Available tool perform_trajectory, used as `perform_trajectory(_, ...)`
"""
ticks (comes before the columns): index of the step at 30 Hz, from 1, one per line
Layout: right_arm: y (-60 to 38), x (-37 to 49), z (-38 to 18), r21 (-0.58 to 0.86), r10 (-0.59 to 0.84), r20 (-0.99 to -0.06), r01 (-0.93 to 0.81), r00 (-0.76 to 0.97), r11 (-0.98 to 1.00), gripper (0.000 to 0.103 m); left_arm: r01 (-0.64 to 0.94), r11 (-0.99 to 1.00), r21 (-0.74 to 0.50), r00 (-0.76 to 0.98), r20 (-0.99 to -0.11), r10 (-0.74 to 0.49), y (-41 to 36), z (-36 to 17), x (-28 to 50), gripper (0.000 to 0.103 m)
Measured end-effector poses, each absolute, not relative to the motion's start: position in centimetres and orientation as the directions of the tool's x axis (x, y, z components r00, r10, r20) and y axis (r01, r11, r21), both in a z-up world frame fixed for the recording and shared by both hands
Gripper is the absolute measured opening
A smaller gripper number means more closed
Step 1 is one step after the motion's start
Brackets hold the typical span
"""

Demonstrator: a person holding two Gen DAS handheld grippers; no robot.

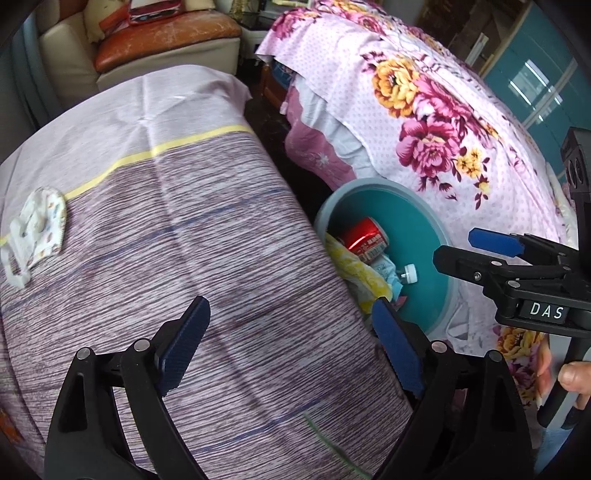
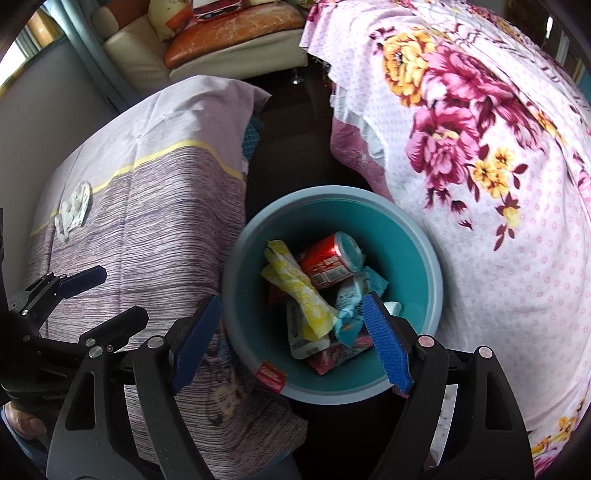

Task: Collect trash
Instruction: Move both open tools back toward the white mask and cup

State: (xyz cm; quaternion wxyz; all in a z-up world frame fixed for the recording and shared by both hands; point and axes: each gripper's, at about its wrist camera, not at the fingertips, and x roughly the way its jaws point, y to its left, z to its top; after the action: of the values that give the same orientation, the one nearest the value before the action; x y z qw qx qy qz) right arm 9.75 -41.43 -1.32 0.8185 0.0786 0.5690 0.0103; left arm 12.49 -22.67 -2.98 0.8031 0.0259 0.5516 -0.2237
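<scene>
Blue pads frame everything I see, so I start with them. My right gripper (image 2: 291, 339) hangs over the teal bin (image 2: 424, 258), pointing steeply down, its jaws spread wide with nothing between the pads — the trash lies below them, not touching. My left gripper (image 1: 291, 347) is spread just as wide and empty, over the striped purple cloth (image 1: 166, 240) that covers the table beside the bin. In the left wrist view my other tool shows at the right edge, a hand (image 1: 574, 376) wrapped around its handle.

Inside the bin the trash sits in a heap: a yellow wrapper (image 2: 295, 291) lies across the middle, a crushed red can (image 2: 328, 264) rests against it toward the far wall, a light blue wrapper (image 2: 349, 314) is crumpled just beside my right pad, and a white packet with dark print lies under the yellow one. A small white bottle cap (image 1: 408, 275) shows near the can from the left side. A red label (image 2: 271, 376) clings to the near rim.

Farther out on the striped cloth, well apart from both grippers, one piece remains: a white face mask (image 1: 35, 229) with small coloured prints, lying flat just below the yellow stripe.

Beyond the bin a bed carries a pink floral sheet (image 2: 498, 184), and at the far end stands a cream sofa with an orange cushion (image 2: 236, 33).
</scene>
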Motion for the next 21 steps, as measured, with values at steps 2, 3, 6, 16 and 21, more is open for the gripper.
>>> perform_trajectory(2, -40.4, 9.8, -1.1, 0.137, 0.107, -0.930, 0.060, 0.351, 0.989, 0.076, 0.373, 0.904, -0.212, 0.299, -0.895, -0.333, -21.4, -2.8, 12.4, 0.090)
perform_trajectory(3, -39.5, 9.9, -0.8, 0.131, 0.108, -0.931, 0.044, 0.350, 0.990, 0.076, 0.365, 0.906, -0.215, 0.301, -0.893, -0.334, -20.8, -2.7, 12.3, 0.090)
perform_trajectory(6, -37.6, 10.1, -0.3, 0.123, 0.109, -0.931, 0.018, 0.348, 0.992, 0.077, 0.343, 0.912, -0.226, 0.310, -0.889, -0.337, -18.9, -2.5, 12.2, 0.091)
perform_trajectory(16, -30.9, 10.4, 1.1, 0.093, 0.110, -0.933, -0.066, 0.342, 0.993, 0.077, 0.239, 0.942, -0.237, 0.385, -0.867, -0.316, -10.7, -1.1, 10.8, 0.091)
perform_trajectory(21, -26.4, 10.5, 1.4, 0.079, 0.122, -0.935, -0.140, 0.333, 0.987, 0.077, 0.154, 0.962, -0.226, 0.426, -0.863, -0.271, -5.2, -0.4, 9.5, 0.091)
